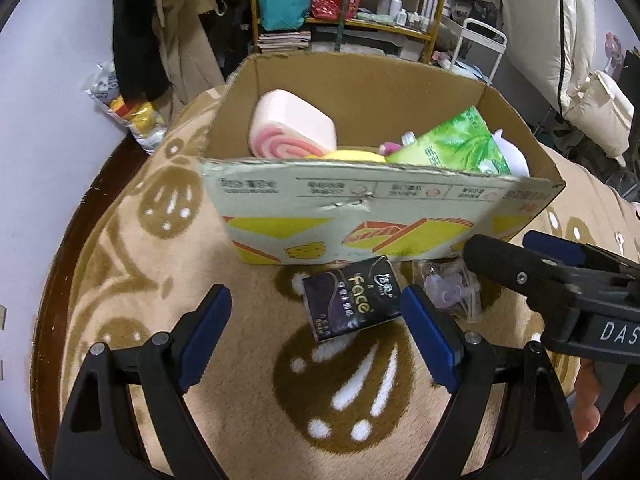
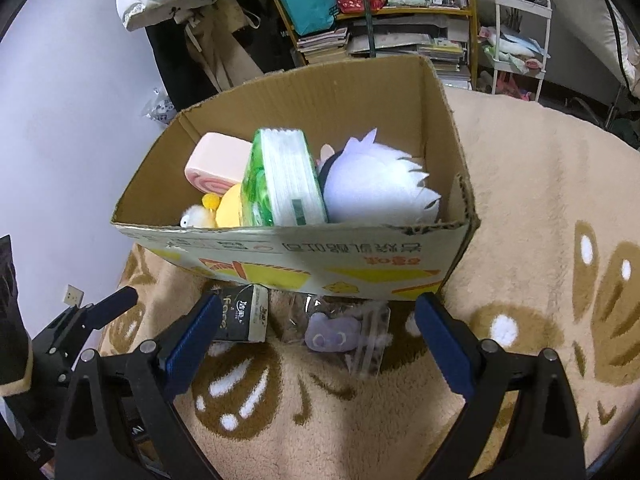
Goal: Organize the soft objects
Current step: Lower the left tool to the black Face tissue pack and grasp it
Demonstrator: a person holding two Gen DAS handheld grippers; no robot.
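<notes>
A cardboard box stands on a tan blanket. It holds a pink swirl cushion, a green tissue pack, a white spiky plush and yellow plush toys. A dark tissue pack and a small purple plush in a clear bag lie in front of the box. My left gripper is open around the dark pack. My right gripper is open over the bagged plush; it also shows in the left wrist view.
The blanket has brown patterns. Behind the box stand a yellow shelf with bags and bottles, stacked books, hanging coats and a white cart. A plastic bag lies by the wall.
</notes>
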